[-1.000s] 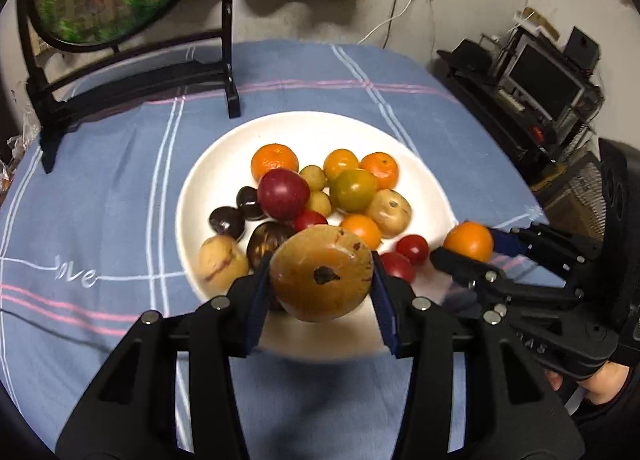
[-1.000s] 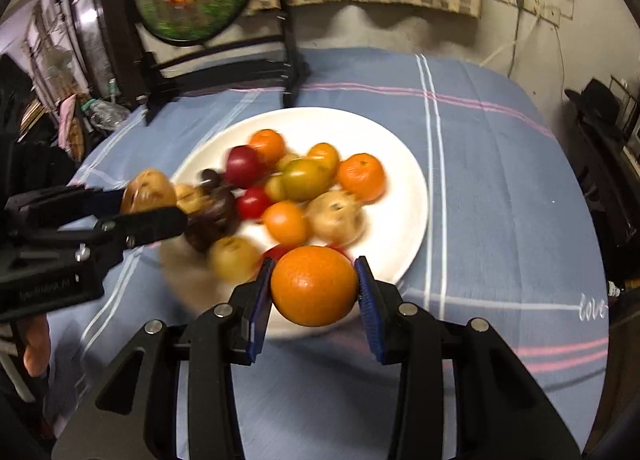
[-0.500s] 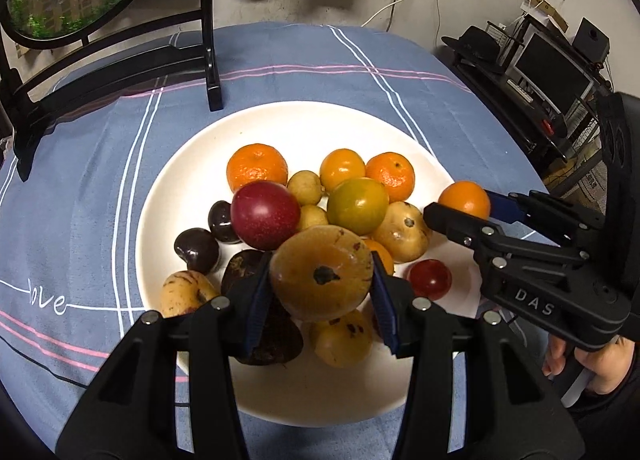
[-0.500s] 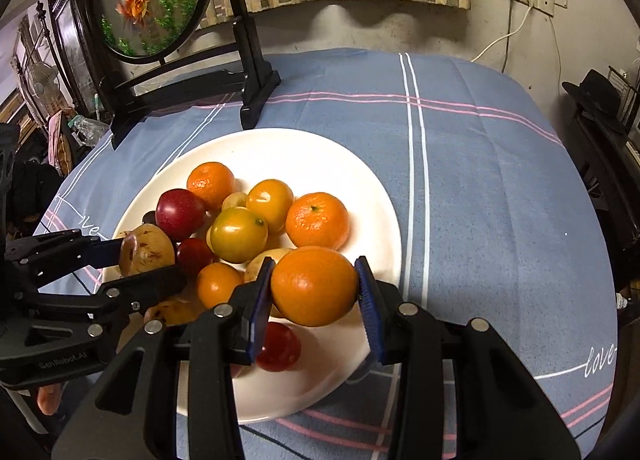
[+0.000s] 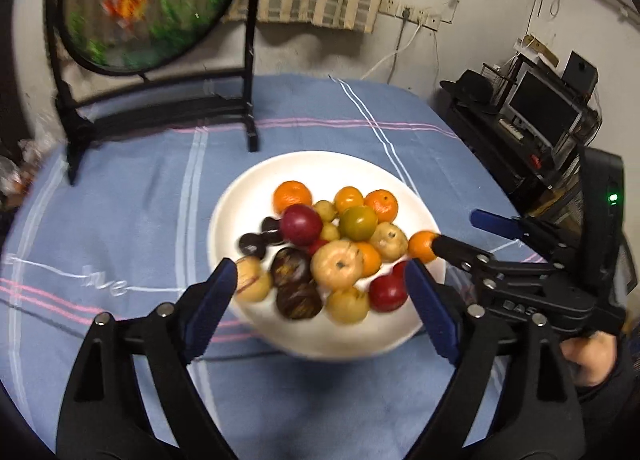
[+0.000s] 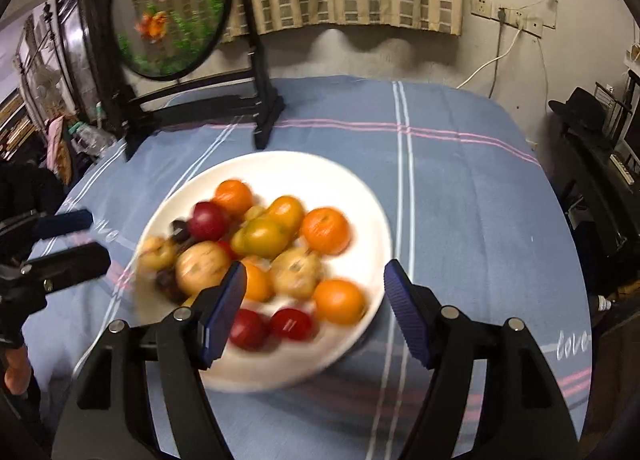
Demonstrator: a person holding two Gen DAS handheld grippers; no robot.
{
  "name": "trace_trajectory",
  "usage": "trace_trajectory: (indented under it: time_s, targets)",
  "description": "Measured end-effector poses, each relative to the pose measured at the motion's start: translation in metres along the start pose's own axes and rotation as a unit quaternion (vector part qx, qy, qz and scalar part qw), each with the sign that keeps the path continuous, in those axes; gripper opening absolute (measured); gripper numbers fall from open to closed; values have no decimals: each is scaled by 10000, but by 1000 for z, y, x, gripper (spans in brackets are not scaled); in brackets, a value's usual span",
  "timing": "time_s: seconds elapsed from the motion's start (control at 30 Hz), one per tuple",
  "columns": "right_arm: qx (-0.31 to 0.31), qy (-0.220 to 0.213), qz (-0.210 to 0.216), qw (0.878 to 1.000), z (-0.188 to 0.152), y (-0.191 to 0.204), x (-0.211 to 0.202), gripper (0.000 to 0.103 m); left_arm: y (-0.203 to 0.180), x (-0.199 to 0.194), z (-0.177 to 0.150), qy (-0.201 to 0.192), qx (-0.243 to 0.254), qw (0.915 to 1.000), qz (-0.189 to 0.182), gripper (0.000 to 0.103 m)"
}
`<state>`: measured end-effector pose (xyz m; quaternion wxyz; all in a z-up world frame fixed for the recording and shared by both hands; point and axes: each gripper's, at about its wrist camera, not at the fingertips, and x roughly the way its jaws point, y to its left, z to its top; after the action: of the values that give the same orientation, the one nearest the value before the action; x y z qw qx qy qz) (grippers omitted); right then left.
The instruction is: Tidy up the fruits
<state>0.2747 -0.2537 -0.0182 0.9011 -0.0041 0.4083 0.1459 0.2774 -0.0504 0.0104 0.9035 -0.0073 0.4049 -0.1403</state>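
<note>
The fruits (image 5: pixel 336 256) lie heaped on the white plate (image 5: pixel 256 187), which sits on the blue-clothed counter (image 5: pixel 132 211), below the middle of both wrist views. They look small, round and light with smooth skins, so they are likely to roll and slip. The tan fruit (image 5: pixel 338 264) and the oranges should be fairly firm. The red and dark purple ones at 6 o'clock of the heap may bruise under a hard squeeze. A hold across the widest part of a fruit on the pile's edge, such as the orange (image 6: pixel 340 302) at 4 o'clock, seems safest, since pulling from the middle could send neighbours rolling. A second ago the left gripper (image 5: pixel 322 302) clamped the tan fruit and the right gripper (image 6: pixel 314 302) clamped an orange. Both jaws have just been opening. Each gripper now stands wide apart with nothing between its pads, and both fruits rest on the plate. The plate also looks smaller in both views than half a second ago.
</note>
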Motion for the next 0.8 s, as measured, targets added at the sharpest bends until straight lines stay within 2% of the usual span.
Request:
trace_trajectory:
  time_s: [0.17, 0.23, 0.27, 0.33, 0.4, 0.47, 0.8]
  targets:
    - [90, -95, 100, 9999, -40, 27, -44, 73, -9, -40, -31, -262, 66, 9994, 219, 99]
    - [240, -154, -152, 9995, -63, 39, -58, 89, -14, -56, -48, -446, 72, 9981, 427, 99]
    - [285, -208, -330, 9988, -73, 44, -63, 102, -16, -62, -55, -504, 90, 9973, 527, 99]
    - [287, -307, -532, 9977, -94, 56, -72, 102, -20, -71, -70, -538, 128, 9967, 593, 99]
    - [422, -180, -710, 9964, -109, 62, -73, 102, -22, -79, -86, -461, 121, 9974, 537, 99]
    - [474, -84, -679, 9965, -117, 67, -73, 102, -22, -86, -99, -399, 58, 9980, 493, 99]
    - [451, -122, -744, 9961, -122, 82, -89, 102, -13, -108, -118, -443, -112, 9974, 565, 99]
